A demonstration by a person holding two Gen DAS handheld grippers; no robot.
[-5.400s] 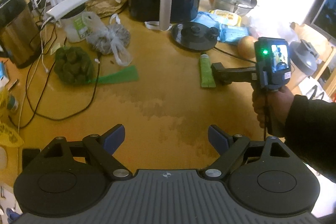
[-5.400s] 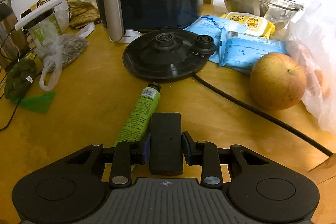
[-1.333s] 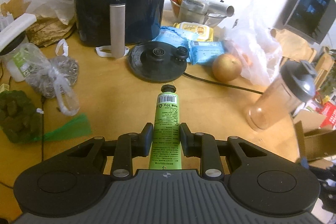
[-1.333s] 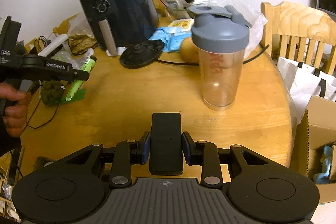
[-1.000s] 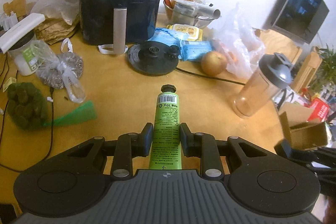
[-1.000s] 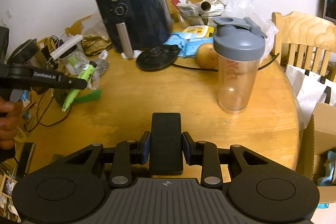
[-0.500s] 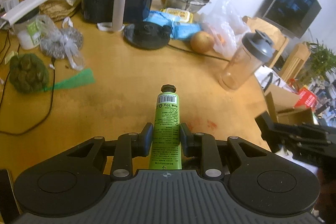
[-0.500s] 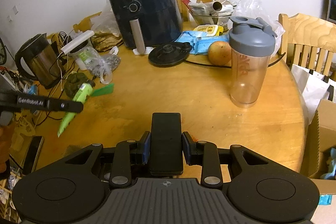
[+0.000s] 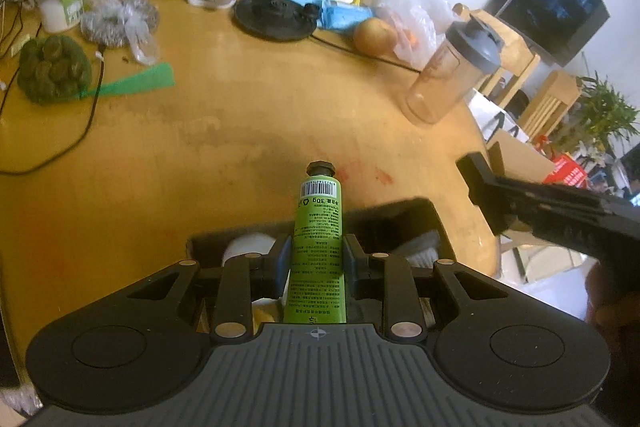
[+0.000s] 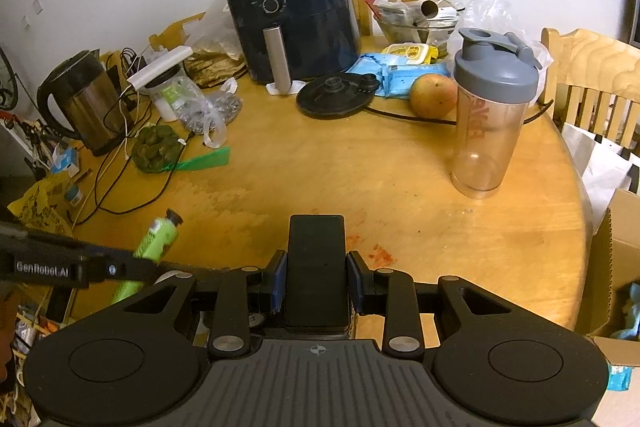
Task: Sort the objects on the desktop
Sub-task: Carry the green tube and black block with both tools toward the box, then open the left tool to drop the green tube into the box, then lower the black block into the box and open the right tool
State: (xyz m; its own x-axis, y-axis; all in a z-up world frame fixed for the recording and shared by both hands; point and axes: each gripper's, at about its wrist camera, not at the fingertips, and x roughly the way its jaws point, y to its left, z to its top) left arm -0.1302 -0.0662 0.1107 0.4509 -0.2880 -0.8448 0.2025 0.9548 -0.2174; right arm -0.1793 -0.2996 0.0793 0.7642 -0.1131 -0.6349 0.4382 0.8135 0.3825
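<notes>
My left gripper [image 9: 316,255] is shut on a green tube [image 9: 318,239] with a black cap, cap pointing away from me. It hangs over a dark storage box [image 9: 420,215] at the table's near edge, with white items inside. In the right wrist view the same green tube [image 10: 158,239] and the left gripper's arm show at the lower left. My right gripper [image 10: 317,283] is shut on a flat black rectangular device [image 10: 317,267], held above the near part of the wooden table [image 10: 360,187]. In the left wrist view the right gripper's arm [image 9: 560,211] reaches in from the right.
At the back stand a dark air fryer [image 10: 292,15], a kettle base [image 10: 336,99], an apple [image 10: 434,95], blue packets [image 10: 400,73] and a grey-lidded shaker bottle [image 10: 490,115]. A kettle [image 10: 80,103], cables and bagged items crowd the left. A cardboard box [image 10: 616,259] and chair [image 10: 592,79] stand right.
My left gripper has pulled back toward the near table edge with the tube, and the dark box has come into view beneath it. The right gripper drew back slightly, still holding the black device.
</notes>
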